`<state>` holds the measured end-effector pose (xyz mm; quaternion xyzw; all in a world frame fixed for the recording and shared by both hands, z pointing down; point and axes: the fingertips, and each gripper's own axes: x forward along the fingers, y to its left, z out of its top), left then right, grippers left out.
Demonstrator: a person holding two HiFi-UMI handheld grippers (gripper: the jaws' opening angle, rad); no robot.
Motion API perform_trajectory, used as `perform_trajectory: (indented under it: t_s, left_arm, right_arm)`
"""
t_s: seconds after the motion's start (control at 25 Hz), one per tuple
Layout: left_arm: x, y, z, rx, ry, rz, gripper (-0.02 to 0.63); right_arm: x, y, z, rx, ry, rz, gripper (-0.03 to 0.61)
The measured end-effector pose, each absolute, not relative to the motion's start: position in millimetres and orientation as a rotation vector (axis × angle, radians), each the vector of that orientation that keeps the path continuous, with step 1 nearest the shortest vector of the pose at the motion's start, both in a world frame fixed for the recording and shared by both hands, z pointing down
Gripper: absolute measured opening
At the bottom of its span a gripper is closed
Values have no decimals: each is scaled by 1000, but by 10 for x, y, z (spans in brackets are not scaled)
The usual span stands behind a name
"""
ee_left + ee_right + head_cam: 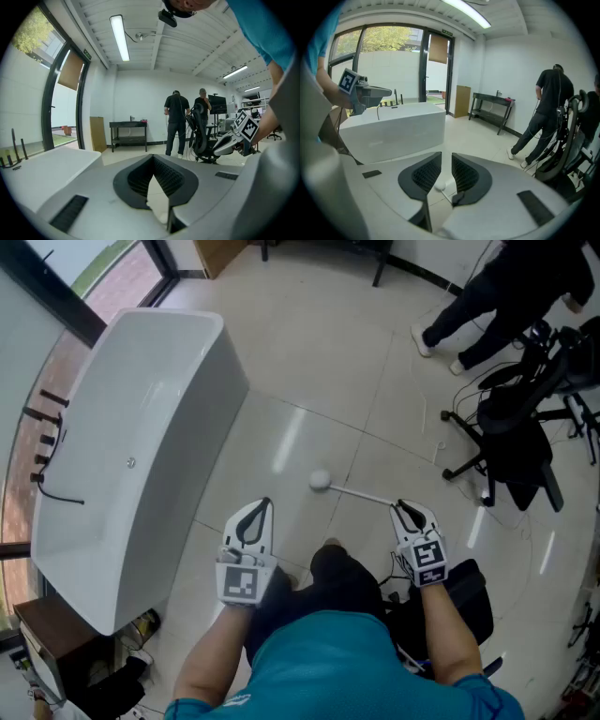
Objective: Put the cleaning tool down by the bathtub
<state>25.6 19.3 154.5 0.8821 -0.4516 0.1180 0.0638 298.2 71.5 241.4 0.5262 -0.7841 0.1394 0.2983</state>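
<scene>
Head view: right gripper (401, 508) grips the cleaning tool (361, 494).

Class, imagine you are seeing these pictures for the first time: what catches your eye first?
The big white bathtub fills the left of the head view, standing on the pale floor. To its right, the right gripper holds a thin cleaning tool with a round white head pointing toward the tub.

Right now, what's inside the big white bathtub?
The bathtub is bare white inside, with a small round fitting and a black hose curling in from the far rim. Its near rim hides the inside wall below.
</scene>
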Motion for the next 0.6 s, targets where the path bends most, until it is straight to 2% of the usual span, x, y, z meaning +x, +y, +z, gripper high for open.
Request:
perform_trajectory:
  t_s: [0.28, 0.6]
  left_arm:
    - [-30, -316, 2854, 2601, -1431, 376, -5]
    - [141, -666, 4269, 2618, -1431, 333, -5]
  right_arm:
    - [2921, 247, 3828, 1400, -2056, 428, 95]
    - [3088, -100, 5352, 1366, -2036, 406, 97]
